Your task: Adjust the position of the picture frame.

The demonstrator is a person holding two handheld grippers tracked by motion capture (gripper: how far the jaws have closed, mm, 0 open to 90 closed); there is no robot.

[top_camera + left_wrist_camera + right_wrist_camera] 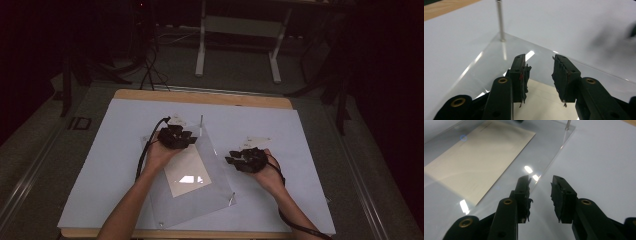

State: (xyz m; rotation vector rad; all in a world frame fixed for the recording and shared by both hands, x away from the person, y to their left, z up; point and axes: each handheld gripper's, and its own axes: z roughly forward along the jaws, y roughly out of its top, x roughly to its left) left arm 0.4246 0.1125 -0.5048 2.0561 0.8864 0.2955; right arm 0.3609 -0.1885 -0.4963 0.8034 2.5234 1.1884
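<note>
A clear square acrylic plate (210, 200) on thin metal corner posts (500, 21) stands on the white tabletop (300, 130), covering a cream paper sheet (476, 160). The left gripper (176, 136) hovers above its far corner, the right gripper (246, 159) beside its edge; both jaws gape, empty.

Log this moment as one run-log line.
left claw: open, over clear square acrylic sheet | right claw: open, at sheet's edge | cream rectangular paper: under sheet | nothing held
</note>
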